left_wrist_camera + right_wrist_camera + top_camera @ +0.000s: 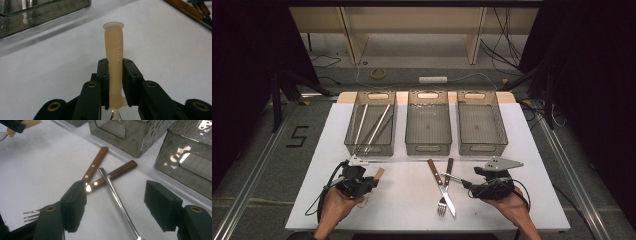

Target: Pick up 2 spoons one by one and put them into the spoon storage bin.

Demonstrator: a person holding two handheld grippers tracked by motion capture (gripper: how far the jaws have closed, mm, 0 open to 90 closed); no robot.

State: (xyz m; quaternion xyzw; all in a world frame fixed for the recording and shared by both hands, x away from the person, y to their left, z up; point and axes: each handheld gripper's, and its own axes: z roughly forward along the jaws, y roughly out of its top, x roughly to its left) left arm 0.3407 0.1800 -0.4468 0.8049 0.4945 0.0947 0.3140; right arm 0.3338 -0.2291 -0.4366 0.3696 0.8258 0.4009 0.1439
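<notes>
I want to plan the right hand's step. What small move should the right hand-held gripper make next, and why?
Probably close the right hand-held gripper on the steel utensil handle. Its jaws stand open on either side of that handle, which lies on the white table across the crossed wooden-handled fork and knife. The left hand-held gripper already grips a beige handle.

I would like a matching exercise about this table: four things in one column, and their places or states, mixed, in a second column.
Things:
1. cream-handled utensil
2. left bin
3. middle bin
4. wooden-handled fork and knife

Places or states:
a. lie crossed on the table
b. clamped in the left gripper
c. holds long metal pieces
d. has nothing inside

Pairs: 1-b, 2-c, 3-d, 4-a
</notes>
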